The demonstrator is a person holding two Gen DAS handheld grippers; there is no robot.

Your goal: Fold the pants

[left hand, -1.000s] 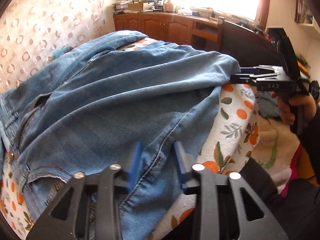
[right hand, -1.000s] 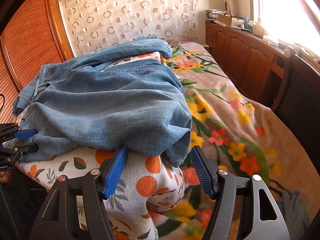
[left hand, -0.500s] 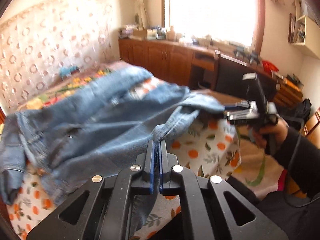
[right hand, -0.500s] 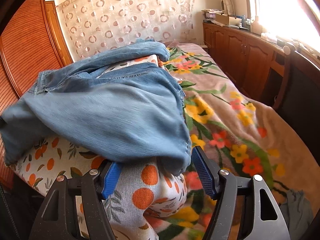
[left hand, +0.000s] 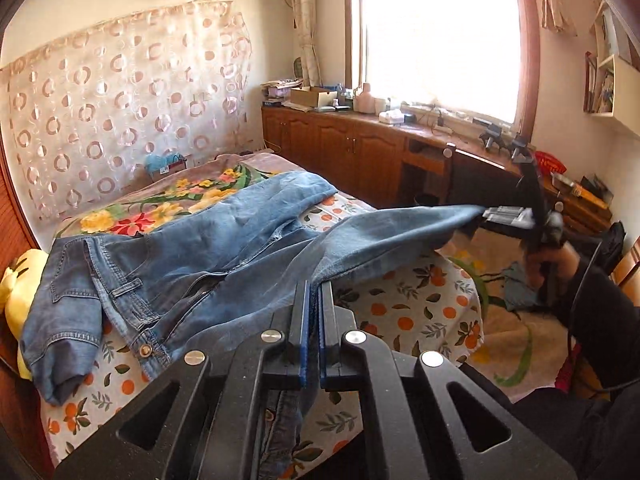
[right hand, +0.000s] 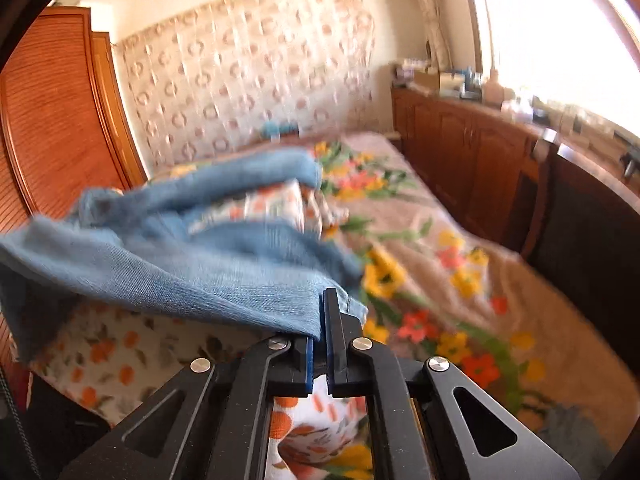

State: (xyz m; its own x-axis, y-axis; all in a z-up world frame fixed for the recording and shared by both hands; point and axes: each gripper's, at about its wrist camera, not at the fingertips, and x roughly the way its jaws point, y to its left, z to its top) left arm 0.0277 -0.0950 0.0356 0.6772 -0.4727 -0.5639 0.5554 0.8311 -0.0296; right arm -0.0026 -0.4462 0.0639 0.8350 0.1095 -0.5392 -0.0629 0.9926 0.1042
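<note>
The pants (left hand: pixel 224 248) are found spread on the orange-print sheet (left hand: pixel 404 304) at the near end of the bed (right hand: pixel 460 280), waistband to the left, one leg lying flat toward the headboard end. The near leg is held raised off the sheet. The left gripper (left hand: pixel 314 292) is pressed together on denim along the leg's near edge; the right gripper (right hand: pixel 322 316) is pinched on the leg's hem end. No completed fold is seen; the task is judged to be at its first fold, with the lifted leg yet to be laid over the flat one. Open room is available across the bed; the wooden cabinets (left hand: pixel 352 152) stand well apart to the right. The sheet's near edge overhangs.
</note>
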